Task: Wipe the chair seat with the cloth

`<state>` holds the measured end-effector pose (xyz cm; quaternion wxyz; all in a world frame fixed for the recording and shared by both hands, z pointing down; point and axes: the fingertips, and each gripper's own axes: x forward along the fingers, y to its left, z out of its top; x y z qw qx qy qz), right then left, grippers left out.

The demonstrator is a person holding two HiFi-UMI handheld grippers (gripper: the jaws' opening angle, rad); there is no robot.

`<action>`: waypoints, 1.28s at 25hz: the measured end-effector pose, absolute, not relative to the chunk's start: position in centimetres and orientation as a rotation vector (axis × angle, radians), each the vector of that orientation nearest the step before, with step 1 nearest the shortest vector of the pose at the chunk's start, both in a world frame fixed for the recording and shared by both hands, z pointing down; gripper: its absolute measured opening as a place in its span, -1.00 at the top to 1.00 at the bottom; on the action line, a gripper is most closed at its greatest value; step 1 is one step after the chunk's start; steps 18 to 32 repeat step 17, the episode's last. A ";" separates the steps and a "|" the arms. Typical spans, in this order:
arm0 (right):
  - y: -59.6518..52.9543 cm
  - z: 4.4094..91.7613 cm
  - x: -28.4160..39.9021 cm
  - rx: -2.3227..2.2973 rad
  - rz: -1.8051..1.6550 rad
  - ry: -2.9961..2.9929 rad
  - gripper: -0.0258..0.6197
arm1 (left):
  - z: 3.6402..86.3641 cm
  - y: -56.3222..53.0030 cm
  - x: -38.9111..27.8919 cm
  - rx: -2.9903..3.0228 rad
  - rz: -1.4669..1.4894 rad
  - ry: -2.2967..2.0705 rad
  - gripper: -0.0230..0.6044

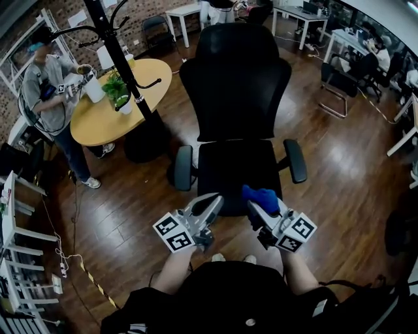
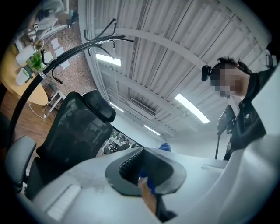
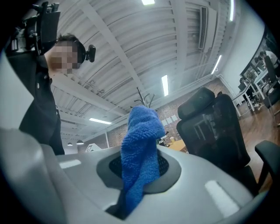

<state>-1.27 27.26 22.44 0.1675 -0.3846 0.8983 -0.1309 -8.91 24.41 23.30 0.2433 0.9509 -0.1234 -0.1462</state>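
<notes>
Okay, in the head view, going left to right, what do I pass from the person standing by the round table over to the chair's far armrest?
person → round table → armrest at the view's left → chair seat → armrest at the view's right

I'm looking into an open-plan office, black mesh swivel chair (image 1: 235, 85) on dark wood floor (image 1: 346, 163), white desks (image 1: 297, 14) with people seated at the far side, round meeting table (image 1: 108, 114), coat stand (image 1: 114, 45), ceiling strip lights (image 2: 191, 108).
</notes>
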 end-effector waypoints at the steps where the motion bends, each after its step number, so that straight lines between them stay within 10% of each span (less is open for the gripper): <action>1: 27.4 22.4 -1.0 -1.094 -0.369 2.556 0.80 | 23.3 24.5 -8.8 2.599 -0.400 -0.340 0.95; 32: 28.5 21.5 -0.5 -1.093 -0.352 2.558 0.80 | 23.0 25.3 -7.3 2.596 -0.406 -0.312 0.95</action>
